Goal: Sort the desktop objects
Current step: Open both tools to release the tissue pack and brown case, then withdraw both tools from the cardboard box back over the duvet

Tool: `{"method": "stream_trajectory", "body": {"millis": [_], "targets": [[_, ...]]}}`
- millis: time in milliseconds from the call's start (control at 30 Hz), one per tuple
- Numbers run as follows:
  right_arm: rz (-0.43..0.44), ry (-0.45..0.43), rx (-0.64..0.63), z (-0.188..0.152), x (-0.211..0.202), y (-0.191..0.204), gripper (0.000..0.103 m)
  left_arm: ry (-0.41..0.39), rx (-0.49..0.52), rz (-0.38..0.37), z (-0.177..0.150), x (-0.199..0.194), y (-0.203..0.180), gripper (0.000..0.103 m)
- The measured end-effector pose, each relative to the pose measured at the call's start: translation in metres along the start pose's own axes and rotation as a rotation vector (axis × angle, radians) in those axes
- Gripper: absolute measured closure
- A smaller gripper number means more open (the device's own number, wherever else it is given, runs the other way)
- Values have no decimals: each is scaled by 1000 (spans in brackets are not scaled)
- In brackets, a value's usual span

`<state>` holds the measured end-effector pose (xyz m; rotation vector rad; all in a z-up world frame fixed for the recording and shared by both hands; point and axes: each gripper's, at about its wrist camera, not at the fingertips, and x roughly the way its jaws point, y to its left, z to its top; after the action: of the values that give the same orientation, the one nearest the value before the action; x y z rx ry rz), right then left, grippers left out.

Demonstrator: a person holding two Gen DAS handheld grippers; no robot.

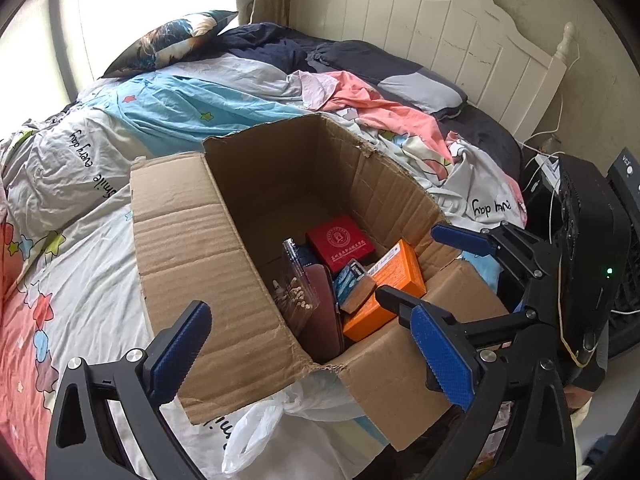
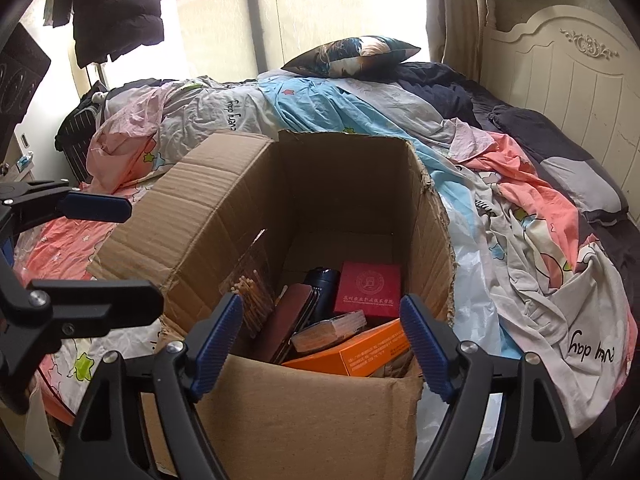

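Bed — box (image 2: 304, 412) between spread fingers (image 2: 424, 344)

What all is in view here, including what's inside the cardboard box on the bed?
cardboard box: one, brown, open, on the bed
red box: one, red, inside, far end
orange box: one, orange, inside, near end
clear case of sticks: one, transparent, against the inside wall
brown case: one, dark brown, leaning inside
plastic bag: one, white, beside the box
pillow: one, dark printed, far side of the bed
left hand-held gripper: open
right hand-held gripper: open
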<state>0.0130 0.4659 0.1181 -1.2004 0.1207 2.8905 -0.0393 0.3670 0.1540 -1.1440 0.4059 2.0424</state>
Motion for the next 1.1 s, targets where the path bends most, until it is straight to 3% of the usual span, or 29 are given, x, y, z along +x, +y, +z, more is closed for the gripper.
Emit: {"method": "stream_trajectory", "body": {"millis": [167,633,767,1100], "targets": [[70,21,24,1,0,6,20,-12,-27,4,-9,-5,10,0],[2,21,13,3,-7,40,20,-57,4,117,-37,-28,22,0],[15,22,-3,5,-9,54,20,-73,-25,85,-42,-39,35,0],[47,25,-41,10,-11,89,20,-86,-56,107,-61,-63,60,0]]}}
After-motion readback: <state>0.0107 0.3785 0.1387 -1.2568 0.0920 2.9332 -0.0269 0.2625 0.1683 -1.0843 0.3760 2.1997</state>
